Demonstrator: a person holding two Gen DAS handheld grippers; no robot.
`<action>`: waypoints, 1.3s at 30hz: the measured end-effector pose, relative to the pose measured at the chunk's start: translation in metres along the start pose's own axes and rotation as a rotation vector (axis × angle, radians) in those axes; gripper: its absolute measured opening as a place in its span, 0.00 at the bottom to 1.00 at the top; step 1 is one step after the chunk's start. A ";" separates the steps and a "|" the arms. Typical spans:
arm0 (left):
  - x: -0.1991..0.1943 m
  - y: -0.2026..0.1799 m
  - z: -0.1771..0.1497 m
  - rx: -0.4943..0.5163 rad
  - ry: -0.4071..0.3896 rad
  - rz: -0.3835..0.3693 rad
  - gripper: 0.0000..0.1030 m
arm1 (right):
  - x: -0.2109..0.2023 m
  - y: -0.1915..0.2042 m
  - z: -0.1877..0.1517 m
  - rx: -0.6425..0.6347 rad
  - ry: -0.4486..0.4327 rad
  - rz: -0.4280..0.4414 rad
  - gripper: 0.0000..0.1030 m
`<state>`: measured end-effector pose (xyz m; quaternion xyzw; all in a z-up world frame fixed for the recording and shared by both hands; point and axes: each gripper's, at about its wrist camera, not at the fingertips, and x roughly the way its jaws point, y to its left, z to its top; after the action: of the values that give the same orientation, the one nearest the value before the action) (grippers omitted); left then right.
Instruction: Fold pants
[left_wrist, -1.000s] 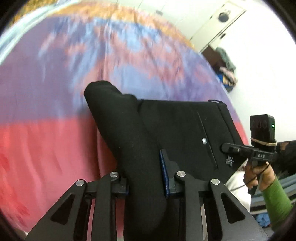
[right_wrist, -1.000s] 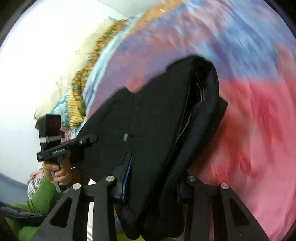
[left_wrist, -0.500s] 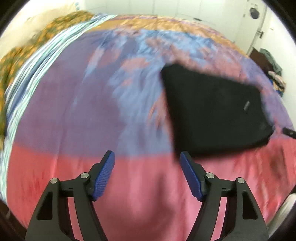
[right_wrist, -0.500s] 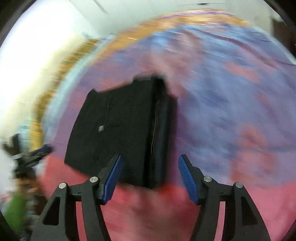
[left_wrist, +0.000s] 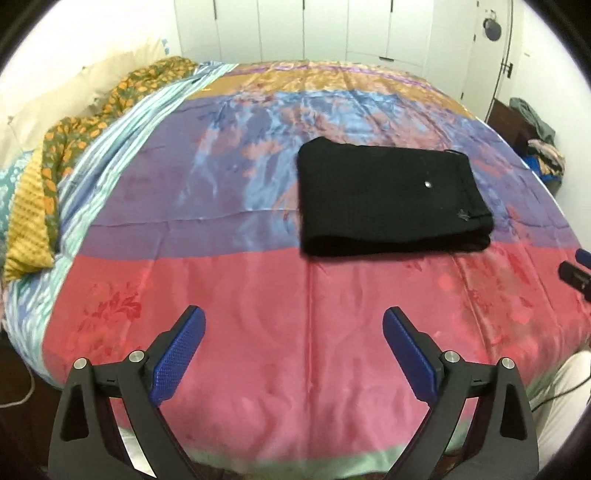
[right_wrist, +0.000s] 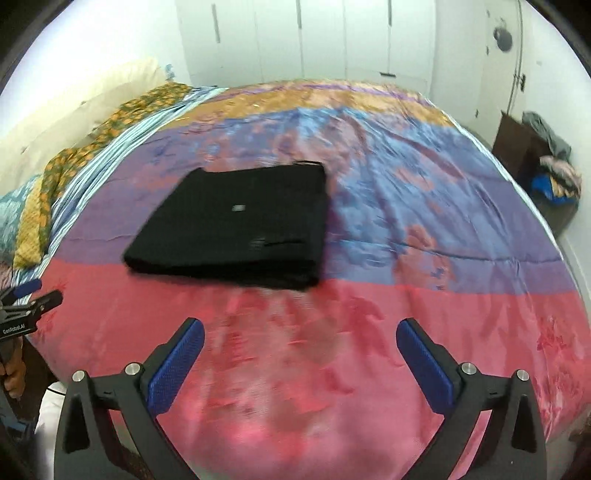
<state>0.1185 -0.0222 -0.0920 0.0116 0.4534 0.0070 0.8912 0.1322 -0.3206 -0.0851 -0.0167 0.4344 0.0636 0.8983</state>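
Released: folded black pants (left_wrist: 391, 199) flat rectangle on satin bedspread (left_wrist: 258, 325); grippers spread.

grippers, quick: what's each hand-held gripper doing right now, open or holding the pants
Left hand-held gripper: open, holding nothing.
Right hand-held gripper: open, holding nothing.
The folded black pants lie on the bedspread, apart from both.

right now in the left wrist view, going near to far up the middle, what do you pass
left gripper with its jaws open → red band of the bedspread → folded black pants → blue and orange bands of the bedspread → white closet doors
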 end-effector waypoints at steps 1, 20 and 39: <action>-0.001 -0.003 0.001 0.009 -0.008 0.010 0.95 | -0.001 0.011 -0.002 -0.015 0.002 -0.005 1.00; -0.043 -0.023 -0.004 0.051 -0.072 -0.017 0.99 | -0.063 0.048 -0.013 -0.046 -0.070 -0.056 1.00; -0.095 -0.009 0.008 0.012 -0.277 0.016 1.00 | -0.139 0.050 -0.016 -0.027 -0.398 -0.071 1.00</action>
<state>0.0690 -0.0337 -0.0104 0.0216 0.3261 0.0096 0.9450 0.0281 -0.2865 0.0146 -0.0312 0.2465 0.0397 0.9678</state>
